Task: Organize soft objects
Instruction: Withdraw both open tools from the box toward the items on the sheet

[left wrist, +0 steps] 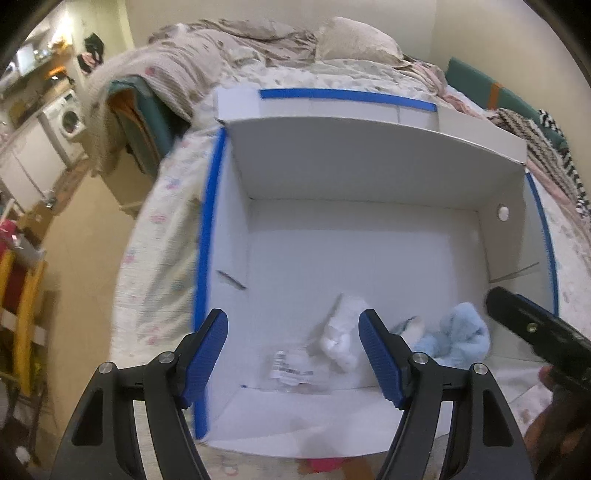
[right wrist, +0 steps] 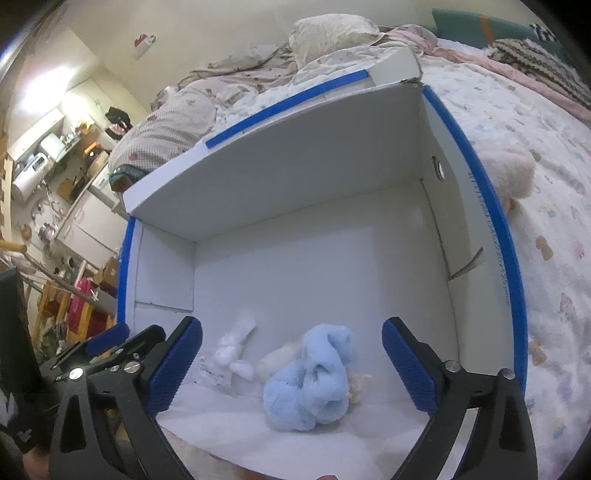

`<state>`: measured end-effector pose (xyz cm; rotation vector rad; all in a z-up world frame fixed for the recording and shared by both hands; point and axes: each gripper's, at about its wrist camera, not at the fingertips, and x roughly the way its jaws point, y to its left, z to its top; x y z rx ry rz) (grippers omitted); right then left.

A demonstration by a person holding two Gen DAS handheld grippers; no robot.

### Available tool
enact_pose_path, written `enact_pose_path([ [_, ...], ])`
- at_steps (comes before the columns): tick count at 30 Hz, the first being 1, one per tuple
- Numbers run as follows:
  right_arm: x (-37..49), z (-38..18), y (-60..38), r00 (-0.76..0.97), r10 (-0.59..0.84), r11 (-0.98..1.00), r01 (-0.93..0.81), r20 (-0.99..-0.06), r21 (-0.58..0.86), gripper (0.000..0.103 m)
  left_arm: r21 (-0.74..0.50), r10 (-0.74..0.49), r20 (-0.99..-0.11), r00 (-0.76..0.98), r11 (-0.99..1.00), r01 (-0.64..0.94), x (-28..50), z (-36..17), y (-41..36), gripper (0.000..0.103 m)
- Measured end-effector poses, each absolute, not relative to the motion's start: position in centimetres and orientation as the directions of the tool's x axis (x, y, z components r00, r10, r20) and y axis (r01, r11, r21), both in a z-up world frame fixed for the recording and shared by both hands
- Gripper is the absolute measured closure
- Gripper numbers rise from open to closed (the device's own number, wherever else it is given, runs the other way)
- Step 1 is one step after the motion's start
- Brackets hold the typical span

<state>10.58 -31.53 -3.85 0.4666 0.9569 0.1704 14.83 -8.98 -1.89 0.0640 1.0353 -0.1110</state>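
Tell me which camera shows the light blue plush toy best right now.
The right wrist view: the light blue plush toy lies whole and sharp between the open fingers, on the box floor. The left wrist view catches it smaller, near the right edge, beside a finger.

At my twelve o'clock a rumpled beige quilted bed meets cream walls; a white washing machine stands at ten.

Box: matt white cardboard, glossy blue tape on rims. Blue toy: fluffy plush. Pads: ribbed blue rubber; bedspread: quilted cloth.
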Motion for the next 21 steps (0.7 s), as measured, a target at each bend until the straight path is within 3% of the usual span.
enact_pose_path([
  [4,9.6,-3.3,-32.0,0.600,0.344,0.877,0.070,-0.722,0.476,0.000,0.038,-0.022,-0.846,0.533,0.994,0.101,14.0,-1.1,-8.3,0.032],
  [16,5.6,-0.8,-31.8,0.662,0.305,0.901,0.033,-0.684,0.434,0.000,-0.093,-0.122,-0.797,0.592,0.992,0.079,10.4,1.9,-4.8,0.032],
  [21,4.1,-1.0,-31.8,0.656,0.308,0.896,0.042,-0.688,0.442,0.000,-0.079,-0.111,-0.785,0.609,0.994,0.079,8.9,2.2,-3.9,0.032],
])
